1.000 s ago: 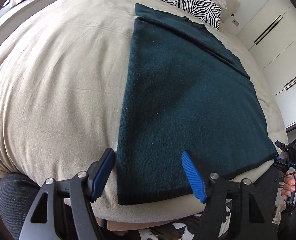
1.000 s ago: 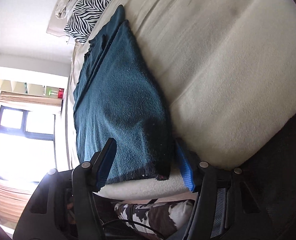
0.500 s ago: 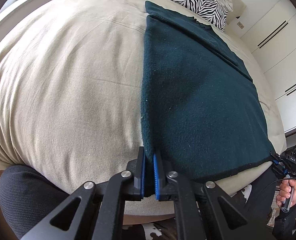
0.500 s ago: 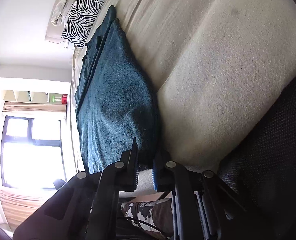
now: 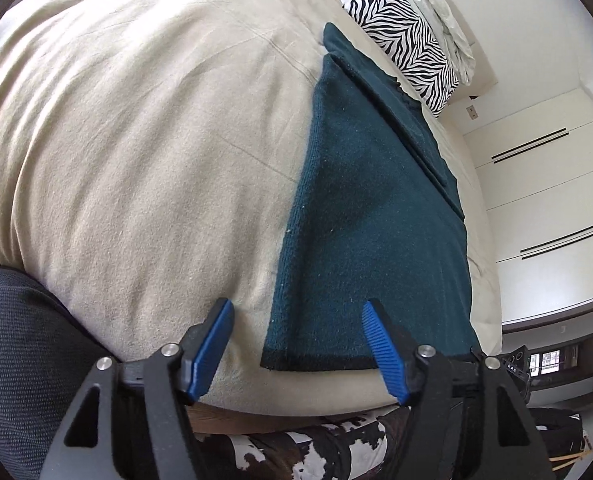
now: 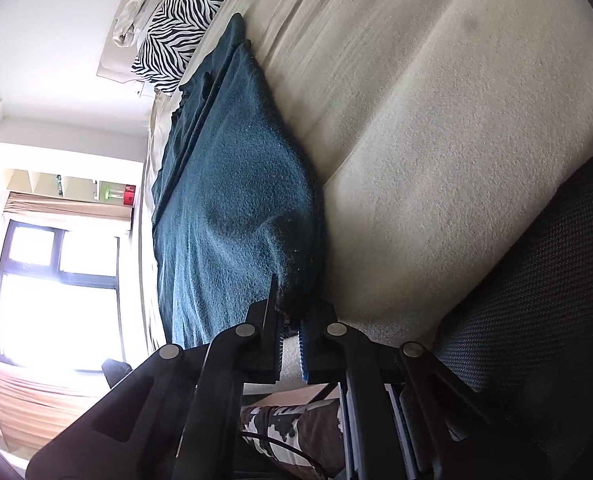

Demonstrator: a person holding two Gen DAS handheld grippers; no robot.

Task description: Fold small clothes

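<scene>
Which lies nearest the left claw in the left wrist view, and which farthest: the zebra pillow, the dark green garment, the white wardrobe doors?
1. Dark green garment, its hem corner between the opening left claw tips.
2. White wardrobe doors, right.
3. Zebra pillow, top.

A beige bed (image 5: 136,140) carries a dark green garment (image 5: 368,220) and zebra pillow (image 5: 404,40).

- dark teal garment (image 5: 368,216) with a black hem band, running away from the left gripper (image 5: 300,350)'s jaws
- those jaws have bright blue ribbed pads (image 5: 384,354) on black arms
- cream/beige bed cover (image 5: 136,140) all round the jaws, plain, no pattern
- black and white zebra pillow (image 5: 408,48) way beyond the jaws, a pale greyish sheet (image 5: 444,16) bunched right behind it
- black and white cowhide-looking fabric (image 6: 292,424) just under the right gripper (image 6: 290,332)'s jaws
- white cupboard doors (image 5: 544,200) with thin black lines, off to the side
</scene>
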